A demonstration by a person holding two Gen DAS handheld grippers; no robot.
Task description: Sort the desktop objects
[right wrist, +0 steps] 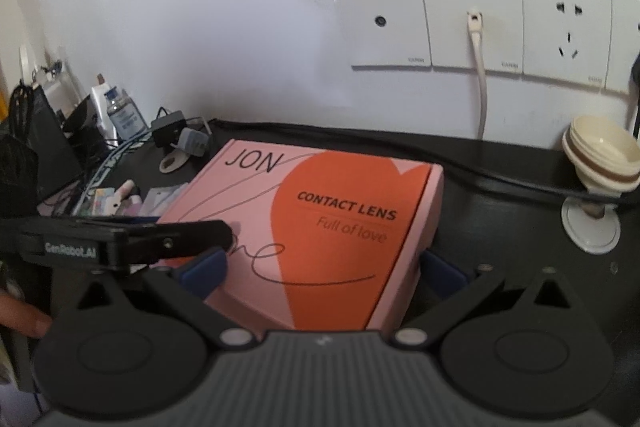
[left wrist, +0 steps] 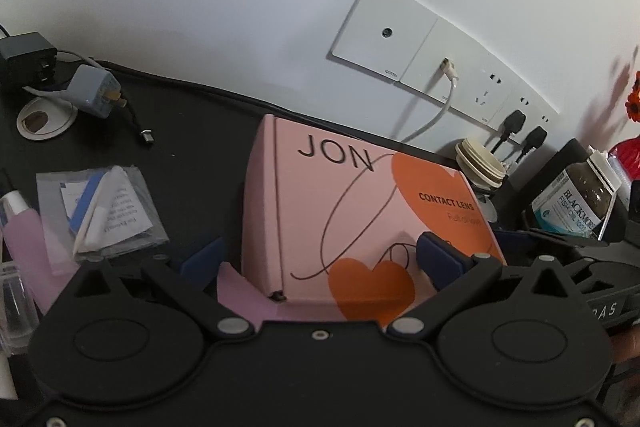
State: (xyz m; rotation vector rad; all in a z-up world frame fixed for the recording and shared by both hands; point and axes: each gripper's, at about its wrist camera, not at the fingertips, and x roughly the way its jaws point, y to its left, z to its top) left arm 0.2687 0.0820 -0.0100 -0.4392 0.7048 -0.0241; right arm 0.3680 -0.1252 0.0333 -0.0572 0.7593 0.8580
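I see one flat pink cardboard box with orange hearts [right wrist: 320, 227], printed "CONTACT LENS", lying on the black desk [right wrist: 500, 227] below the row of white wall sockets [right wrist: 472, 23]. My right gripper [right wrist: 320, 269] straddles the box's near end, jaws wide, a blue pad beside each side wall; I cannot tell whether they touch. My left gripper [left wrist: 320, 261] comes in at the box's left corner, one blue pad resting on the lid, the other down beside the left wall; whether it pinches I cannot tell. Right of the box stands one stack of cream plastic cups [right wrist: 604, 155], nothing visible inside. Left of it lies one clear plastic bag [left wrist: 104, 211] holding folded papers and a white stick.
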